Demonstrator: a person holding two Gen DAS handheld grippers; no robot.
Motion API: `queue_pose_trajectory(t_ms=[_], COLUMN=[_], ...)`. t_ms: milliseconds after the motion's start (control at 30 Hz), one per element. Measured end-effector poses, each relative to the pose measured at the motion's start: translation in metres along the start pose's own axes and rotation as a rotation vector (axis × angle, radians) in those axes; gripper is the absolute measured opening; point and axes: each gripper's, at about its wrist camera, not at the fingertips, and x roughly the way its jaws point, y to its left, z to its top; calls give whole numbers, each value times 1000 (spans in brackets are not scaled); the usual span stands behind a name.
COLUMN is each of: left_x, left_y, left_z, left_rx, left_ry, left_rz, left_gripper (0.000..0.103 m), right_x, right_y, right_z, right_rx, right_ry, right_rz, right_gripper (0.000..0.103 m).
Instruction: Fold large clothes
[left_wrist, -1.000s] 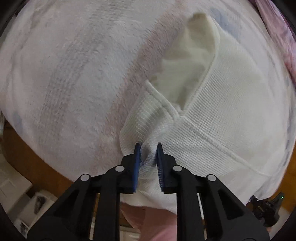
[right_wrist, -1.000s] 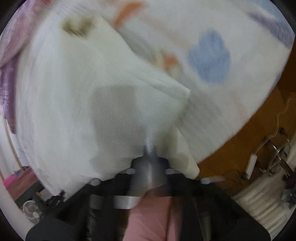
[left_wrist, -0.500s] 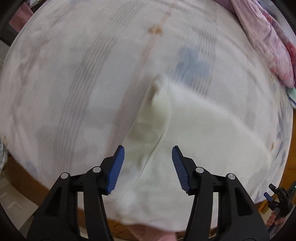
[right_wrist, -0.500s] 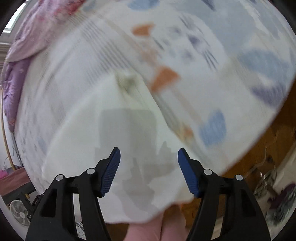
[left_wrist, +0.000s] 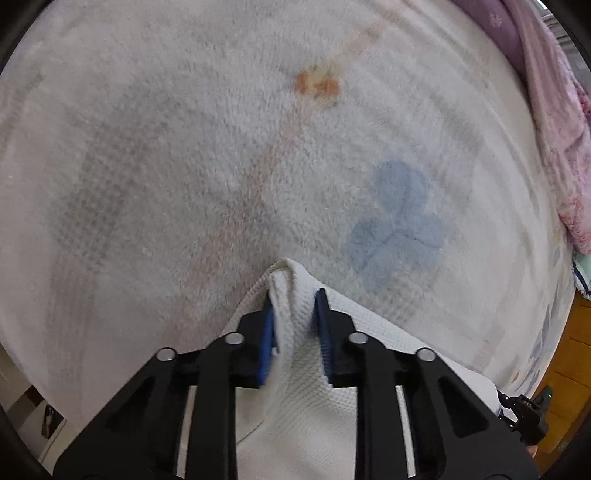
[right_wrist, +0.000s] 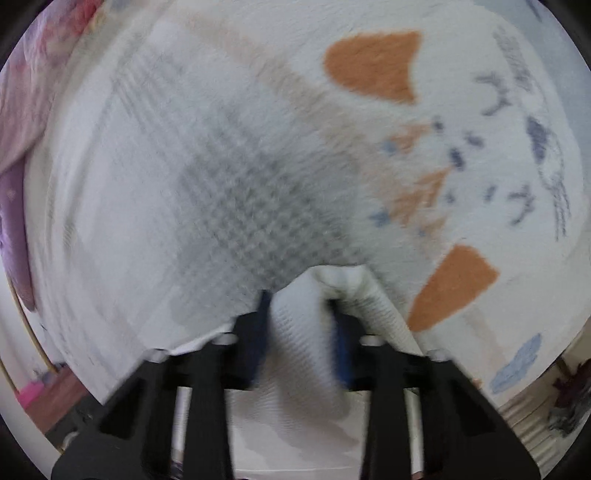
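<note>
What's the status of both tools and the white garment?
Left tool and right tool just closed, each pinching white waffle-knit garment. Garment over patterned blanket. Nothing in the way.

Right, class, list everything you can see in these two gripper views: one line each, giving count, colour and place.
white waffle-knit garment: one, white, bunched between both grippers' pads at the near edge.
fluffy patterned blanket: one, white with a blue flower, orange patches and grey checks, spread beneath everything.
pink crumpled fabric: one, pink, far right edge in the left view.
purple fabric: one, purple, left edge in the right view.
wooden floor: brown, beyond the blanket's right edge.
left gripper: black with blue pads, just closed on the garment.
right gripper: black with blue pads, just closed on the garment; blurred.
</note>
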Motion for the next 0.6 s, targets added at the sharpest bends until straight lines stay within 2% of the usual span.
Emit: queue_pose_trajectory(t_ms=[67,233,367,467,600], left_x=[-14,-50,-74,-93,-90], left_y=[-3,-19,-51,-87,-148], left_z=[-4,-7,7,33,73], left_rx=[26,115,153,211,281], left_ry=[-34,-122,-177,-240,-306], left_rz=[7,5,-22,-42,-53], left_gripper=[17,17,16,16,18], right_x=[-13,-51,-80,-101,-120], right_y=[4,8,29,60,99], right_z=[-7,-9,16,36,83], right_rx=[-31,9,1,-41,-116], right_ry=[-41,-110,-145,-203,-266], right_rz=[4,140,209,241,230], right_gripper=[16,13,12,12,12])
